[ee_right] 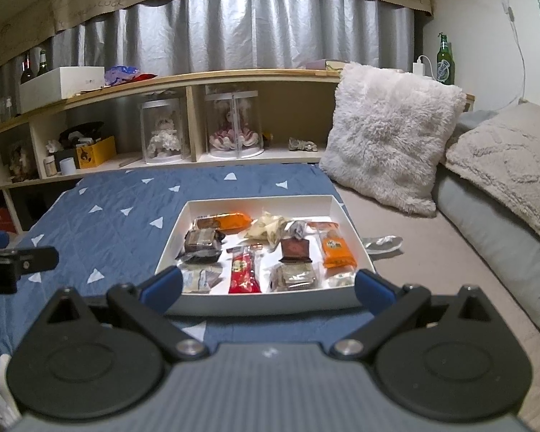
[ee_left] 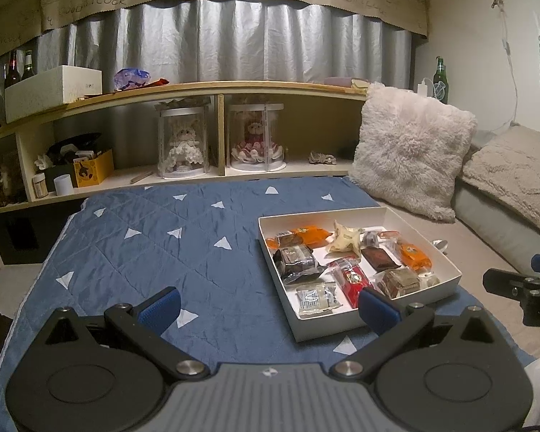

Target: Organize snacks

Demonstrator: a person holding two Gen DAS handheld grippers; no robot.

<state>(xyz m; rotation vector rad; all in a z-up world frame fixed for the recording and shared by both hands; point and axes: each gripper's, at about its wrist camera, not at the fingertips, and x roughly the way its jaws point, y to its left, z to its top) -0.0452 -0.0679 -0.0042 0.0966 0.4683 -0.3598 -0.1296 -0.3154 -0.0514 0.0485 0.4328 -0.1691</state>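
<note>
- We hover over the blue quilt (ee_left: 133,252), both claws spread wide with nothing between the pads: left gripper (ee_left: 268,309), right gripper (ee_right: 268,288).
- Our landmark is the white box (ee_right: 266,304), lying on the quilt; the right gripper sits just in front of its near wall, the left one off its near-left corner.
- Snacks inside the box: we count two orange packets (ee_right: 336,250), one red packet (ee_right: 244,273), one cream wrapper (ee_right: 266,228) toward the far wall, and several dark brown wrapped squares, perhaps five; overlaps blur that count.
- One silvery wrapper (ee_right: 381,243) lies outside the box, just beside its right wall.
- To sort cleanly, we judge it best to come down from above on one packet, pinch its middle, and lift without dragging neighbours.
</note>
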